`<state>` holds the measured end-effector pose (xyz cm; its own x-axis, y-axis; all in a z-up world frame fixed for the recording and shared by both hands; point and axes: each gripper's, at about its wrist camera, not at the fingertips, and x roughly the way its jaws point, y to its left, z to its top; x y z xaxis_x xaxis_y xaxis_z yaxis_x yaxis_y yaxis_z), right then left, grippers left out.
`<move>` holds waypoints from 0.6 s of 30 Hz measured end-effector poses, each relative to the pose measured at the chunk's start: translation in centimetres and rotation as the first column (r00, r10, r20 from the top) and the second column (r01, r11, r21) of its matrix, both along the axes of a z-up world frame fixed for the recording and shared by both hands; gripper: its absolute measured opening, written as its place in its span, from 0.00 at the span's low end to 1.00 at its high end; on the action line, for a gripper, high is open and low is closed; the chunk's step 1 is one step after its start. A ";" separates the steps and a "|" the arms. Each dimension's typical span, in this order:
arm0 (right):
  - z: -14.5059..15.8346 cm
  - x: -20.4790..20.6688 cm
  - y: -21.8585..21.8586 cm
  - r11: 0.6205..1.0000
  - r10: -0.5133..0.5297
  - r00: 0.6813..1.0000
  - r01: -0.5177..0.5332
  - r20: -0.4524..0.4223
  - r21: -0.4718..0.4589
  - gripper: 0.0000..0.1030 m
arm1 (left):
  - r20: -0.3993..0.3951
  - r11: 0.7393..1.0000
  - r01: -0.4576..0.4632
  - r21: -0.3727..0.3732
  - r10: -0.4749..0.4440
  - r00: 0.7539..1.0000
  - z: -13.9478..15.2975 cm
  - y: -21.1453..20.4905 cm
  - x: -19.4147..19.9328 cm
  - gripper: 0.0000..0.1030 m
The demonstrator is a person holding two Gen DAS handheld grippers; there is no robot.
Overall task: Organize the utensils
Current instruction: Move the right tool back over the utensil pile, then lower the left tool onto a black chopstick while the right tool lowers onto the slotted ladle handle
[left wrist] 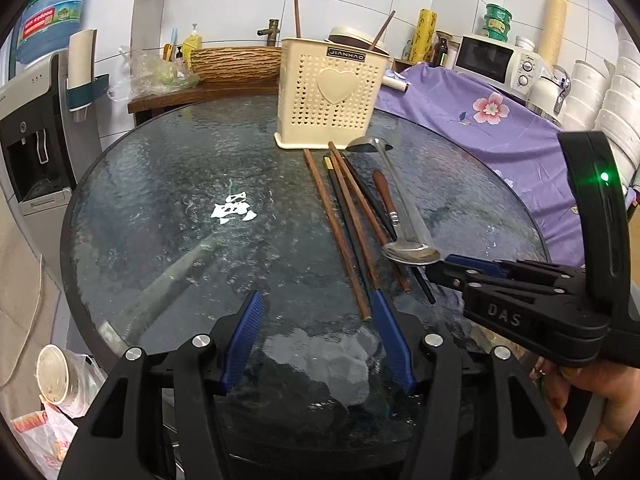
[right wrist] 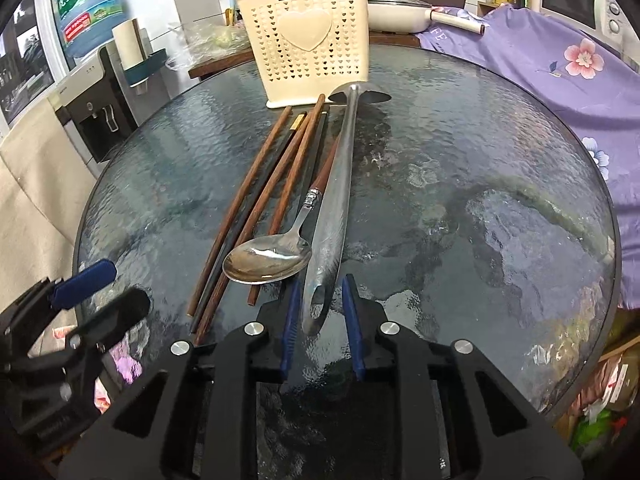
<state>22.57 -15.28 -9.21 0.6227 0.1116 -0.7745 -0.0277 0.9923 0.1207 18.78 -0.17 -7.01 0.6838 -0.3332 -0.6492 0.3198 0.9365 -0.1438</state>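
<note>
We are picking up the big ladle (right wrist: 334, 204), which lies on the glass counter (right wrist: 460, 208) beside the chopsticks (right wrist: 256, 200) and spoon (right wrist: 266, 260); our right tool (right wrist: 323, 320) sits around its handle end, pads not yet pinching; our left tool (left wrist: 316, 340) is spread and holds nothing; next we squeeze, lift, and drop the ladle in the cream basket (right wrist: 308, 44).

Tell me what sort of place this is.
Probably a home kitchen or dining corner: a microwave on the counter, a water dispenser with its bottle, and a cream utensil holder on the round glass table.
</note>
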 end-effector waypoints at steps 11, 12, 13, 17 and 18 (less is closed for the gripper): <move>-0.2 -1.1 -1.2 1.000 -0.019 1.000 0.019 0.011 0.004 0.16 | 0.005 0.999 0.045 0.002 -0.045 0.999 0.0 -1.4 -0.2 0.51; -0.2 -1.2 -1.4 1.000 -0.021 1.000 0.021 0.011 -0.001 0.16 | 0.004 0.999 0.049 0.002 -0.049 0.999 -0.1 -1.5 -0.2 0.51; -0.2 -1.3 -1.6 1.000 -0.021 1.000 0.021 0.012 -0.003 0.16 | 0.002 0.999 0.051 -0.001 -0.051 0.999 -0.1 -1.6 -0.3 0.51; -0.2 -1.8 -2.1 1.000 -0.024 1.000 0.025 0.018 -0.007 0.15 | -0.008 0.998 0.061 0.002 -0.061 0.998 -0.4 -1.9 -0.2 0.49; -0.2 -1.9 -2.3 1.000 -0.025 0.999 0.025 0.020 -0.007 0.15 | -0.011 0.998 0.062 0.004 -0.062 0.998 -0.5 -1.9 -0.1 0.49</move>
